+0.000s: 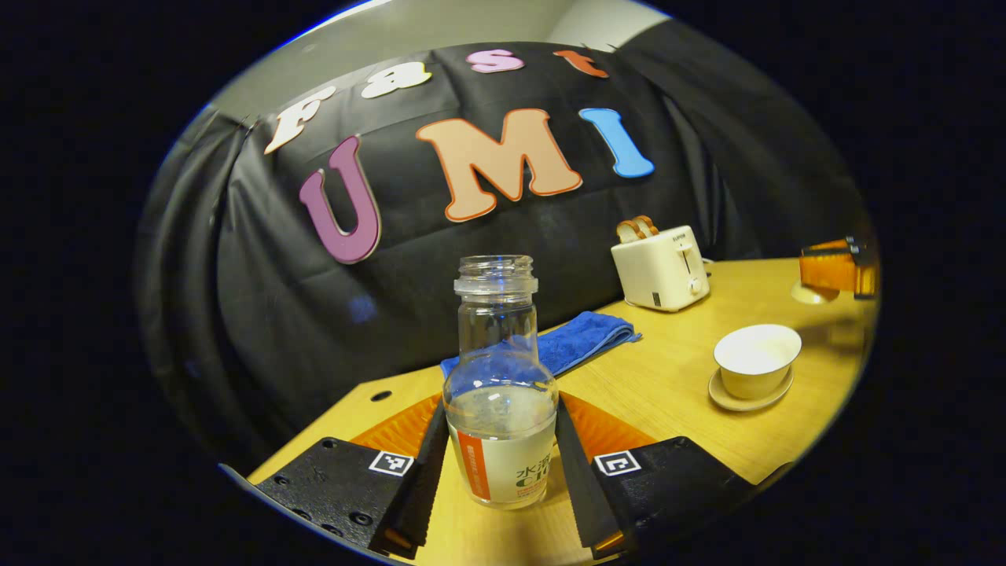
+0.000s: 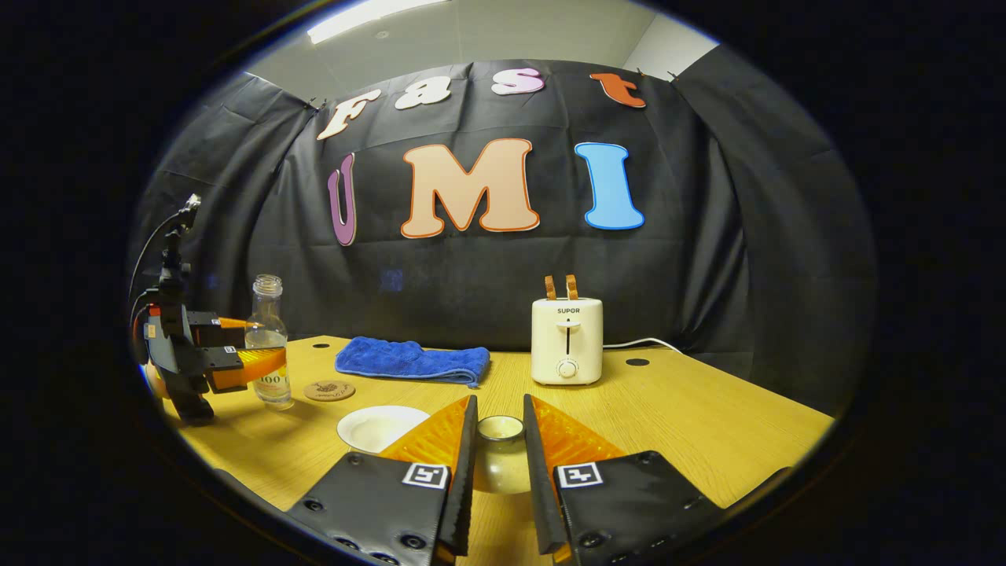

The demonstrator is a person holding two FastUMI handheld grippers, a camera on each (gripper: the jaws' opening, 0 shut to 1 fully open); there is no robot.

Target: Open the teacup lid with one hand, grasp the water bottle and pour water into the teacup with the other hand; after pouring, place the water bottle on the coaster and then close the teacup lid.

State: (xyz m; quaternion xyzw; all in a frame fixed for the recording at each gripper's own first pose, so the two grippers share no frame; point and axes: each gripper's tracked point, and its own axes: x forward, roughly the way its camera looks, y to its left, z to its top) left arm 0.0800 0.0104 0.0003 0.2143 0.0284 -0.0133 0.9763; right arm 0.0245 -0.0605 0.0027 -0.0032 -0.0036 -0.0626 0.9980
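In the left gripper view, the left gripper [image 1: 499,479] has its fingers on either side of the uncapped water bottle [image 1: 500,393], which stands upright on the wooden bench [image 1: 668,377] and holds a little water; the fingers sit right against the bottle's lower body, though whether both actually press on it cannot be told. Off to the right the teacup [image 1: 756,360] stands open on its saucer [image 1: 747,399], with a folded blue towel [image 1: 581,334] and a white toaster [image 1: 662,269] behind. In the right gripper view, the right gripper [image 2: 497,464] pinches the teacup lid [image 2: 500,456] between its fingers, lifted over the bench just right of the open teacup [image 2: 381,427]. Farther left, a round coaster [image 2: 329,390] lies beside the water bottle.
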